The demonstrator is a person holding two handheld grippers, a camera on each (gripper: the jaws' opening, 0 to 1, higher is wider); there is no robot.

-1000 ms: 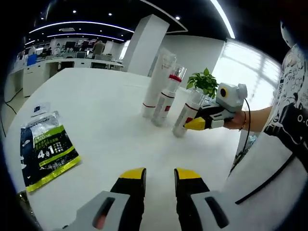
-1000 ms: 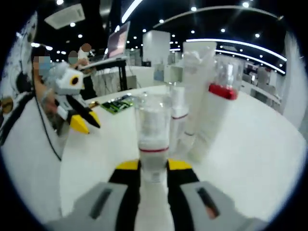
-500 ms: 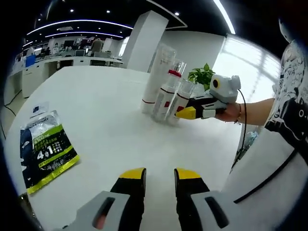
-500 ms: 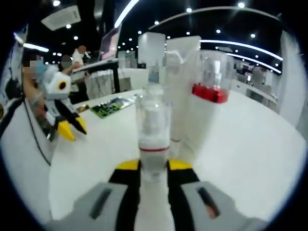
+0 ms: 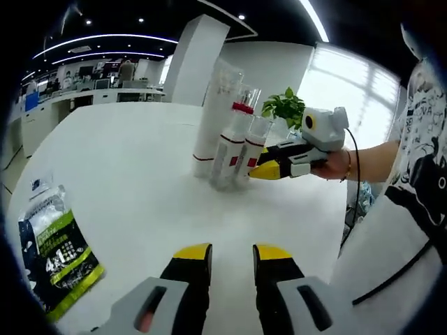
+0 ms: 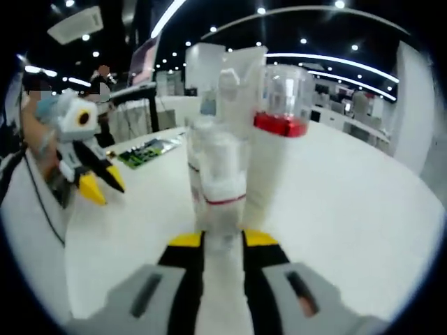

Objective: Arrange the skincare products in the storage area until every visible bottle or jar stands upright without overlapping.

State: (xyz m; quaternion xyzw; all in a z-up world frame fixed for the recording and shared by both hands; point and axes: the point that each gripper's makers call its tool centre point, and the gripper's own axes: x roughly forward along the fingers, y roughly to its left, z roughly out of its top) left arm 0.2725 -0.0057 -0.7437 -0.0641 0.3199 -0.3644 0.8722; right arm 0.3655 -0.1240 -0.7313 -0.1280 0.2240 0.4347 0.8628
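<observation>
Yellow-tipped jaws of my right gripper are clamped on a small clear-capped bottle, gripping its white body below the thin red band. In the left gripper view that same bottle stands upright at the near edge of the group, with the right gripper coming in from the side, held by the person's hand.

Just beyond it, so close I cannot tell whether they touch, stands the taller bottle with the red collar, and behind that the tall white tube. In the left gripper view these read as a tight row: tube, red-collared bottle, then mine.

My worry is the crowding. If I push the held bottle any further in, I judge it could shoulder the red-collared one into the tube and topple the lot. If I let go while it is tilted or not fully seated on the white tabletop, it may tip, being narrow and top-heavy by the look of it. Pulling the jaws back crookedly could drag it over too.

My left gripper hangs low over the bare tabletop, jaws narrowly parted and empty, well apart from the bottles. A green-and-black sachet lies flat off to its side.
</observation>
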